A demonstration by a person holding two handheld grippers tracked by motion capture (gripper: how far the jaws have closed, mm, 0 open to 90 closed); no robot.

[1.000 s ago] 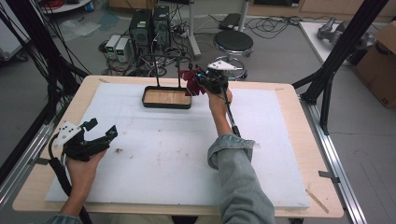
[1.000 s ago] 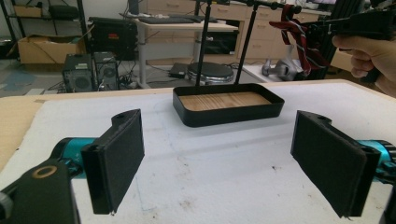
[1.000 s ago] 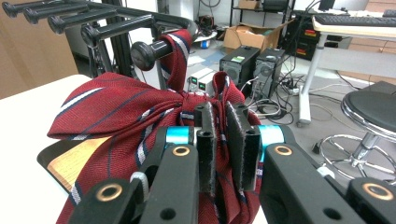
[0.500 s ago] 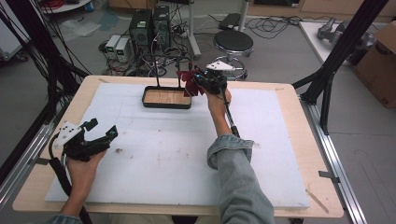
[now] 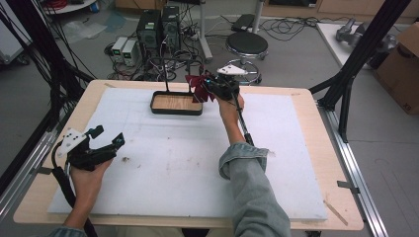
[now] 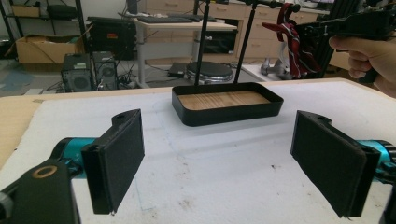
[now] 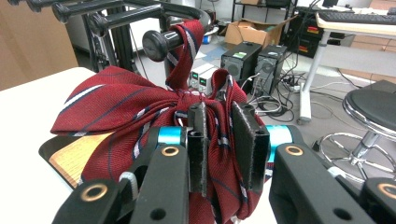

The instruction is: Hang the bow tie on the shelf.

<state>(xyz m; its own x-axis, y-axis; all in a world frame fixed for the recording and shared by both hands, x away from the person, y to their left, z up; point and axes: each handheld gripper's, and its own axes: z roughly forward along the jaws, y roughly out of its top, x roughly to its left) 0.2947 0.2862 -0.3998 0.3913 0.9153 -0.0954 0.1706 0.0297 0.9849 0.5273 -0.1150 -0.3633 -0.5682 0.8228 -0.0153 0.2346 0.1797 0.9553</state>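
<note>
At the far middle of the white foam-covered table [image 5: 188, 173] — one shallow black rectangular tray with a wooden floor [image 5: 176, 103], two thin black uprights rising from its far side and carrying a black horizontal rod [image 7: 161, 42].

Item: dark red striped fabric necktie [image 7: 140, 116], one band looped over the rod's end, the bunched body hanging just right of the tray's far right corner.

Right gripper [image 7: 224, 140]: raised at the rod, jaws pressed onto a fold of the necktie, cloth gathered between the pads.

Left gripper [image 6: 219, 158]: near left of the table, well apart from the tray, jaws spread wide with nothing between them.

Step in hand, as judged: hanging the necktie on the rod, or lifting it off — the pictures do not settle which. Next move calls for guiding the loop along the rod without tipping the light stand; the idle left gripper could steady the tray.
</note>
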